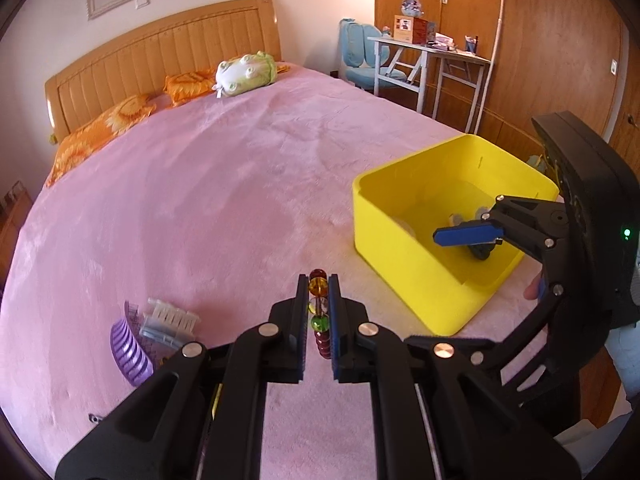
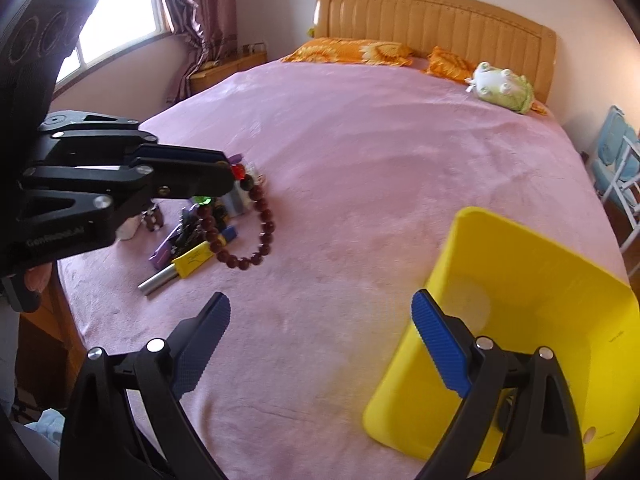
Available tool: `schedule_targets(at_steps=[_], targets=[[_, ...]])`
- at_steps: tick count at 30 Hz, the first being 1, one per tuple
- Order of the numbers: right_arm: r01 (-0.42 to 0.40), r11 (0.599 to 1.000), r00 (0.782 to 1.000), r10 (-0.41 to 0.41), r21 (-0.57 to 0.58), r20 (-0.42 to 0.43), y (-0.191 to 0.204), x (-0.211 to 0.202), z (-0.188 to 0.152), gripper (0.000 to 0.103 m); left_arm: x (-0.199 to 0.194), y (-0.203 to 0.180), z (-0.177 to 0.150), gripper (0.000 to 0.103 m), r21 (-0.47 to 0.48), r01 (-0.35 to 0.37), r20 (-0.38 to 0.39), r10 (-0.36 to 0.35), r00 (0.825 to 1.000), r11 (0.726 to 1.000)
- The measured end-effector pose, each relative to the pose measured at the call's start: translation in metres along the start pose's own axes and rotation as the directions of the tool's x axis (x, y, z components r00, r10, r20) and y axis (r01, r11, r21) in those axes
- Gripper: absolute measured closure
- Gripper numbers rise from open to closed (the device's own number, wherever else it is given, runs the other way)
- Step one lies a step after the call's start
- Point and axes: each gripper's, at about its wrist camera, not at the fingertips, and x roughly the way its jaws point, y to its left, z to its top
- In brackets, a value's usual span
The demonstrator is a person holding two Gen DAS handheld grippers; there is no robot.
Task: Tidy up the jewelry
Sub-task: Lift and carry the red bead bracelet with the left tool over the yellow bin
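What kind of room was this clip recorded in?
Most likely a home bedroom: a large bed with a pink blanket and wooden headboard, orange pillows, and a small study desk by wooden closet doors.

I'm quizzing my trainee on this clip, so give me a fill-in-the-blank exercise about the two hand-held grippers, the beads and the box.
1. The left hand-held gripper is shut on a ____ bracelet.
2. The bracelet hangs above the ____ blanket, clear of it.
3. The right hand-held gripper has its jaws ____, holding nothing.
4. The box on the bed is coloured ____.

Missing words: beaded; pink; open; yellow
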Motion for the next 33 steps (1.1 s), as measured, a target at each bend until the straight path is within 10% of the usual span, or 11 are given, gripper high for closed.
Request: schedule_targets(at_steps=[19,33], targets=[[0.099,0.953,0.992,-0.118,0.286,0.05,-0.167,-0.062,-0.065,0.01,0.057,-0.127,0.09,0.093,0.176,0.071,-0.002,-0.072,0.997,0.982],[0.121,0.97,0.978,-0.081,0.213,-0.19,-0.205,-0.02,-0.07,0.01,0.154,-0.159,0.069,0.093,0.188,0.137,-0.176,-0.104,0.979,0.973]])
